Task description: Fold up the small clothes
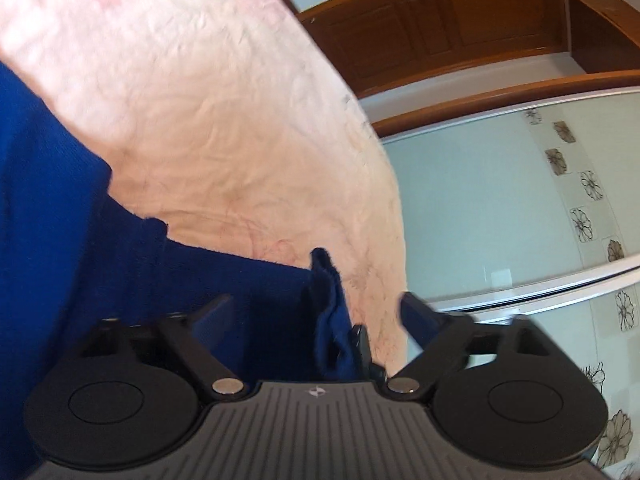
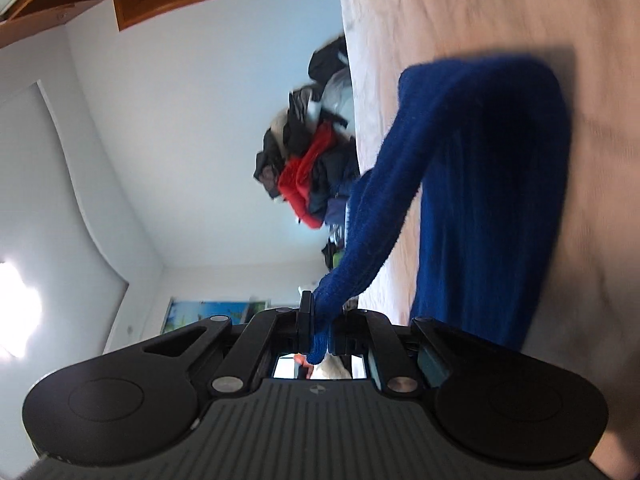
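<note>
Garment: a blue knit garment (image 2: 492, 200) lies mostly spread on a pale pink bed cover (image 1: 208, 120); from these views I cannot tell what kind of clothing it is.
Where it is: on the bed, its main body flat on the cover, with one long narrow part, a sleeve or a leg, lifted off it toward the right gripper.
Right gripper (image 2: 320, 330): its fingers are clenched on the end of that narrow blue part, which runs taut from the pinch back to the body of the cloth.
Left gripper (image 1: 316, 312): its fingers stand apart with an upstanding fold of the blue cloth (image 1: 330, 312) between them; the pads do not appear to press it, so I judge nothing is gripped here yet.
Done so far: the garment looks laid out and one end is secured; no finished fold shows in either view.
Left to do: by my reading, the left side needs a hold on its edge, then the lifted part must be carried across the body and the folds pressed flat.
Progress: early, at the start of a fold.
Further work: a pile of clothes (image 2: 308, 168) sits at the far end of the bed, likely still unfolded.
Doubt: both views are blurred and close, so the whole outline of the cloth is hidden.
</note>
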Motion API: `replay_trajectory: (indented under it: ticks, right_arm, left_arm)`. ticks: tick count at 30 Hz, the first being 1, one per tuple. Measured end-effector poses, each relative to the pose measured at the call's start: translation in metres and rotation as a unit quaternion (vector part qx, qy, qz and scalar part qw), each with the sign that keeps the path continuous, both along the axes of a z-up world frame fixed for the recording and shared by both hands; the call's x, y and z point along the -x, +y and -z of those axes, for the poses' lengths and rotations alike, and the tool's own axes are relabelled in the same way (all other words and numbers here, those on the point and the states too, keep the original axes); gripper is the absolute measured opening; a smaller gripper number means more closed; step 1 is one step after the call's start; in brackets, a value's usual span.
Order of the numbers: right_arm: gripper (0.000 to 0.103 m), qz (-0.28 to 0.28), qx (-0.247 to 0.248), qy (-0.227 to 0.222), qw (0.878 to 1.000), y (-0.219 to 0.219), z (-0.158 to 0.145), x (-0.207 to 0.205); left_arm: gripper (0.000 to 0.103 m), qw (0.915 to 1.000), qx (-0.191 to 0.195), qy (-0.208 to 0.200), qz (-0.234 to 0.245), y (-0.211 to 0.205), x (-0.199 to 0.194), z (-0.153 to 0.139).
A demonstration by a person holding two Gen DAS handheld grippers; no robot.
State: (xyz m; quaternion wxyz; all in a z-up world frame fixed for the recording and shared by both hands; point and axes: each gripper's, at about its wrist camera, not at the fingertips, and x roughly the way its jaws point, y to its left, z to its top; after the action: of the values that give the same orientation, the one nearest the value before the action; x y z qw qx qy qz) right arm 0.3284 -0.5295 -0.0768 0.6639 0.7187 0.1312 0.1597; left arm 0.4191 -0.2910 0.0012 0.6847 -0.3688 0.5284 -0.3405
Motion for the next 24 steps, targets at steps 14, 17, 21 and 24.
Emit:
replay_trajectory:
  ticks: [14,17,21,24]
  right_arm:
    - [0.036,-0.013,0.015,0.009,1.000,-0.007,-0.011,-0.004]
    - [0.049,-0.007,0.025,0.016,1.000,-0.009,-0.022,-0.002]
    - [0.055,0.002,0.048,0.036,0.998,-0.010,-0.040,0.002]
    - [0.061,0.014,0.060,0.050,0.997,-0.013,-0.050,0.006]
  left_arm:
    - [0.004,0.9978,-0.064,0.017,-0.007,-0.009,-0.005,0.018]
    - [0.004,0.9977,-0.066,0.003,-0.012,0.003,-0.005,0.007]
    - [0.004,0.9983,-0.053,-0.024,-0.007,0.026,-0.004,-0.016]
    - [0.004,0.9979,-0.054,-0.034,-0.009,0.048,-0.006,-0.025]
